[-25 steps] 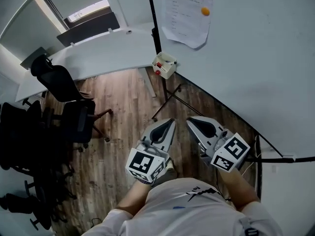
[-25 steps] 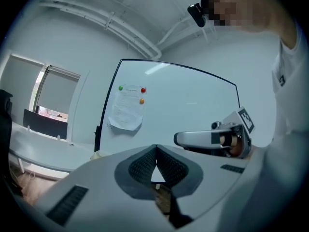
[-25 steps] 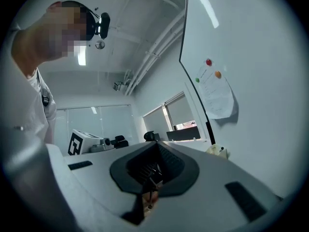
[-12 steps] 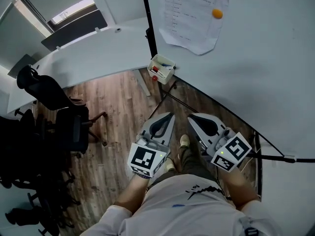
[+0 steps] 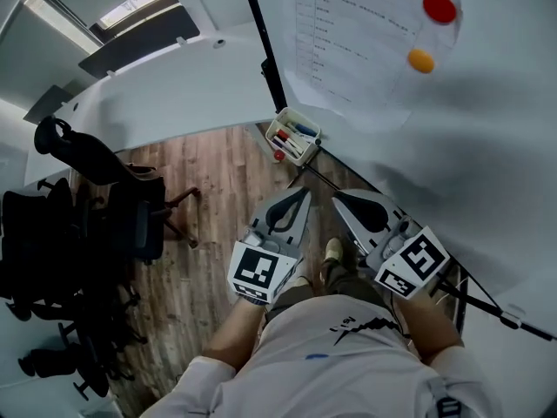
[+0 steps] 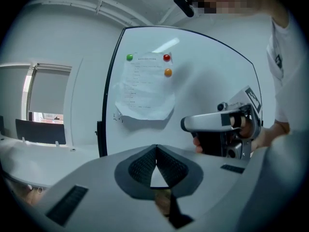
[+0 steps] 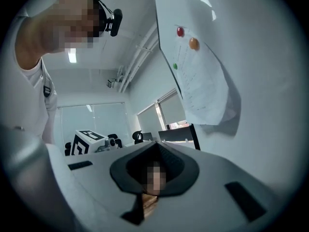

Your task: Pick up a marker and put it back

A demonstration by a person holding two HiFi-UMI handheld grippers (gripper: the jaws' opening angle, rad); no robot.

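Both my tools are closed with nothing in them. The left gripper [image 5: 304, 192] has its jaws pressed tip to tip, and the right gripper [image 5: 336, 198] is also closed and empty. I hold them side by side, close together at waist height, both pointing towards the whiteboard [image 5: 487, 146].

The markers [image 5: 296, 138] lie in a small white tray [image 5: 280, 125] at the board's lower edge. It is ahead of my left gripper and clear of both. In the head view only wood floor [image 5: 218, 181] and a black stand strut [image 5: 315, 178] lie between us.

Above the tray a paper sheet [image 5: 348, 42] hangs under a red magnet [image 5: 439, 7] and an orange magnet [image 5: 421, 60]. Left of me are black chairs [image 5: 113, 198] and a long white desk [image 5: 174, 94]. My shoe [image 5: 333, 251] shows between the grippers.
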